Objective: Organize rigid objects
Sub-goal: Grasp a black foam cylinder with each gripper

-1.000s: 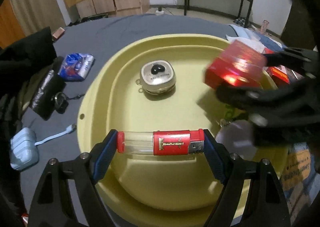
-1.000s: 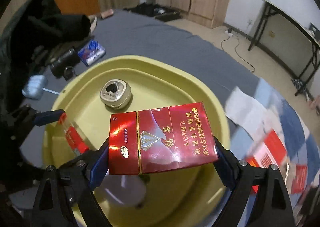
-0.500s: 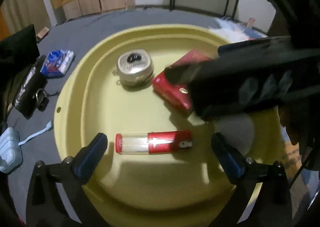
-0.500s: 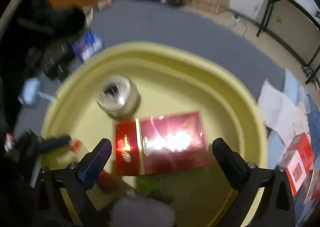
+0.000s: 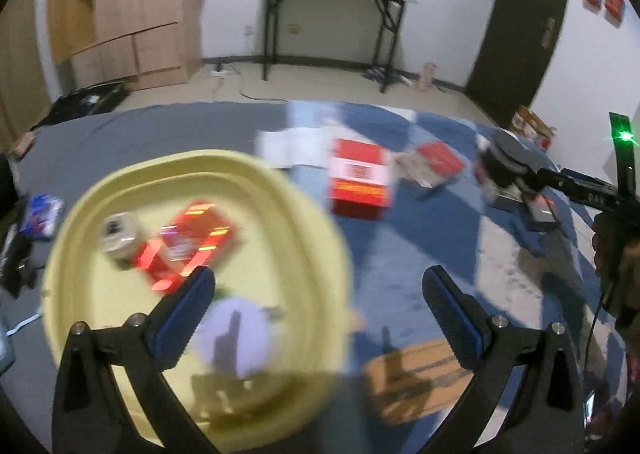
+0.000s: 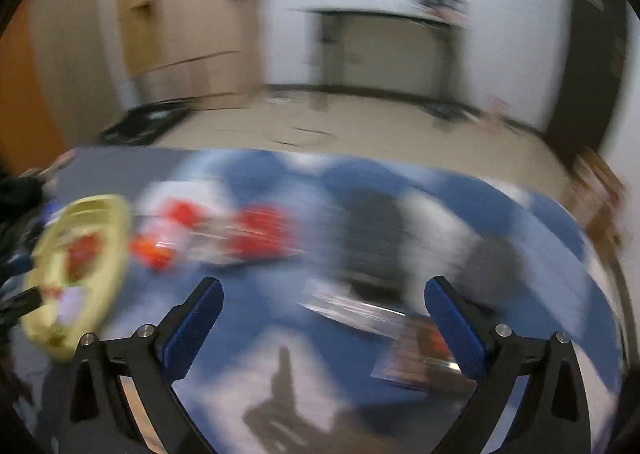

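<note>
My right gripper (image 6: pixel 322 308) hangs over the blue-and-white cloth (image 6: pixel 260 294) with its jaws spread wide and nothing between the blue pads (image 6: pixel 196 322); they have just been opening. The whole view is smeared by motion blur. At the far left lies the yellow tray (image 6: pixel 116 238), with a red pack (image 6: pixel 82 254) showing inside it. Just beside the tray, on the cloth, sit blurred red boxes (image 6: pixel 264 232). A flat printed packet (image 6: pixel 352 310) lies near my right finger. Beyond the cloth stand a wooden cabinet (image 6: pixel 192 14) and a black-legged table (image 6: pixel 384 50) by the wall.
</note>
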The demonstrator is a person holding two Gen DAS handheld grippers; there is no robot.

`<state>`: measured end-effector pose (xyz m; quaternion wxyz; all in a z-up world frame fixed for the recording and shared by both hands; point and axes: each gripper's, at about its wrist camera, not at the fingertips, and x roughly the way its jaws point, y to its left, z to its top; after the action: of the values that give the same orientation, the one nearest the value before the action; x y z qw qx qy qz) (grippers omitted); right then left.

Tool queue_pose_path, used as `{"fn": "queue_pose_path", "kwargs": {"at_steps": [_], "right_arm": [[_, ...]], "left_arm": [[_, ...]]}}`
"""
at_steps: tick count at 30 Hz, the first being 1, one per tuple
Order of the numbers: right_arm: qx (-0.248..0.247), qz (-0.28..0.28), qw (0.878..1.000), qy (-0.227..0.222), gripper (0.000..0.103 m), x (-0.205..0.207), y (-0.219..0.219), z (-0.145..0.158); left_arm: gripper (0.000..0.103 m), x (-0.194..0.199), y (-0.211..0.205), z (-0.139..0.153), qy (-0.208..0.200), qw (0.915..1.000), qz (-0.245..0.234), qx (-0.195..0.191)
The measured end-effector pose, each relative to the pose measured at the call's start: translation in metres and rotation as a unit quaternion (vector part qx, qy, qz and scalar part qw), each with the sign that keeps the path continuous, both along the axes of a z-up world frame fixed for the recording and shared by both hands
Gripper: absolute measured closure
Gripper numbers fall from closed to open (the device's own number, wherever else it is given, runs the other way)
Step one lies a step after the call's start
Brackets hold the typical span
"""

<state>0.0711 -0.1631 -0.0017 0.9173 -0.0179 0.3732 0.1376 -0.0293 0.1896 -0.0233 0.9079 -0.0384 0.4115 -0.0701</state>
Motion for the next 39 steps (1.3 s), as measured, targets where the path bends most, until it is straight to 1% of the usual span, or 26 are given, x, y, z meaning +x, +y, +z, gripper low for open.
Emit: {"fn": "queue_pose_path", "kwargs": {"at_steps": [2, 3, 4, 6, 7, 8, 9, 11, 12, 13, 14, 15, 16, 18, 19, 20, 22, 23, 24, 25, 26, 29, 31, 35, 38, 39], "right_arm": [[0.009, -0.043, 0.999, 0.009, 0.0, 0.009, -0.039, -0.008], [0.011, -0.049, 0.999, 0.013, 0.0, 0.012, -0.046, -0.011], [0.013, -0.048, 0.999, 0.015, 0.0, 0.018, -0.049, -0.015], [0.014, -0.042, 0.999, 0.012, 0.0, 0.026, -0.05, -0.02], [0.02, -0.032, 0.999, 0.012, 0.0, 0.032, -0.048, -0.025], [0.02, -0.029, 0.999, 0.015, 0.0, 0.036, -0.049, -0.028], [0.016, -0.026, 0.999, 0.02, 0.0, 0.04, -0.058, -0.03], [0.006, -0.016, 1.0, 0.024, 0.0, 0.053, -0.067, -0.035], [0.004, -0.014, 1.0, 0.021, 0.0, 0.057, -0.068, -0.033], [0.0, -0.013, 1.0, 0.017, 0.0, 0.062, -0.068, -0.035], [-0.001, -0.011, 1.0, 0.015, 0.0, 0.064, -0.068, -0.036], [-0.001, -0.011, 1.0, 0.012, 0.0, 0.069, -0.068, -0.038], [0.001, -0.005, 1.0, 0.009, 0.0, 0.075, -0.068, -0.04], [0.002, 0.01, 1.0, 0.008, 0.001, 0.081, -0.062, -0.049], [0.002, 0.022, 1.0, 0.006, 0.007, 0.084, -0.061, -0.054], [-0.003, 0.026, 1.0, 0.008, 0.013, 0.085, -0.062, -0.058], [0.001, 0.028, 0.999, 0.018, 0.017, 0.089, -0.065, -0.065], [0.008, 0.031, 0.999, 0.017, 0.019, 0.09, -0.067, -0.067], [0.009, 0.033, 0.999, 0.012, 0.024, 0.09, -0.068, -0.068], [0.011, 0.039, 0.999, 0.005, 0.03, 0.089, -0.068, -0.069], [0.012, 0.042, 0.999, 0.001, 0.034, 0.089, -0.068, -0.069], [0.023, 0.046, 0.999, -0.007, 0.035, 0.086, -0.073, -0.066], [0.02, 0.041, 0.999, -0.024, 0.035, 0.079, -0.079, -0.06], [0.02, 0.034, 0.998, -0.052, 0.035, 0.067, -0.097, -0.04], [0.021, 0.034, 0.997, -0.07, 0.035, 0.056, -0.103, -0.02], [0.028, 0.037, 0.996, -0.075, 0.035, 0.051, -0.104, -0.012]], "left_arm": [[0.0, 0.013, -0.036, 0.0, 0.027, 0.9995, -0.017, -0.009], [0.0, 0.02, -0.049, 0.003, 0.029, 0.999, -0.033, -0.007], [0.0, 0.027, -0.068, 0.009, 0.021, 0.9985, -0.05, 0.0], [0.0, 0.043, -0.111, 0.022, -0.001, 0.9969, -0.073, 0.029], [0.0, 0.048, -0.12, 0.028, -0.012, 0.9965, -0.077, 0.03], [0.0, 0.058, -0.134, 0.038, -0.025, 0.9962, -0.082, 0.018], [0.0, 0.067, -0.143, 0.044, -0.023, 0.9957, -0.089, 0.009], [0.0, 0.092, -0.165, 0.048, -0.002, 0.994, -0.109, -0.002], [0.0, 0.106, -0.179, 0.047, 0.009, 0.9928, -0.12, 0.005], [0.0, 0.117, -0.194, 0.043, 0.016, 0.9914, -0.127, 0.024], [0.0, 0.126, -0.206, 0.038, 0.018, 0.99, -0.13, 0.051], [0.0, 0.137, -0.221, 0.03, 0.018, 0.9875, -0.125, 0.095], [0.0, 0.143, -0.229, 0.024, 0.021, 0.986, -0.127, 0.106], [0.0, 0.151, -0.242, 0.018, 0.032, 0.9854, -0.141, 0.089], [0.0, 0.153, -0.245, 0.018, 0.029, 0.9852, -0.145, 0.086], [0.0, 0.154, -0.251, 0.015, 0.028, 0.9846, -0.147, 0.09], [0.0, 0.161, -0.262, 0.003, 0.045, 0.9825, -0.146, 0.107], [0.0, 0.165, -0.265, -0.004, 0.054, 0.9816, -0.144, 0.114], [0.0, 0.169, -0.267, -0.009, 0.06, 0.9813, -0.139, 0.119], [0.01, 0.172, -0.268, -0.011, 0.06, 0.9824, -0.133, 0.117], [0.035, 0.173, -0.267, -0.012, 0.057, 0.9838, -0.13, 0.109], [0.034, 0.174, -0.258, -0.009, 0.061, 0.9891, -0.113, 0.072], [0.034, 0.162, -0.247, 0.006, 0.041, 0.9922, -0.106, 0.051], [0.034, 0.126, -0.211, 0.043, 0.004, 0.9952, -0.089, 0.039], [0.034, 0.087, -0.164, 0.069, -0.024, 0.9965, -0.06, 0.052], [0.034, 0.072, -0.144, 0.074, -0.029, 0.9973, -0.047, 0.048]]}}
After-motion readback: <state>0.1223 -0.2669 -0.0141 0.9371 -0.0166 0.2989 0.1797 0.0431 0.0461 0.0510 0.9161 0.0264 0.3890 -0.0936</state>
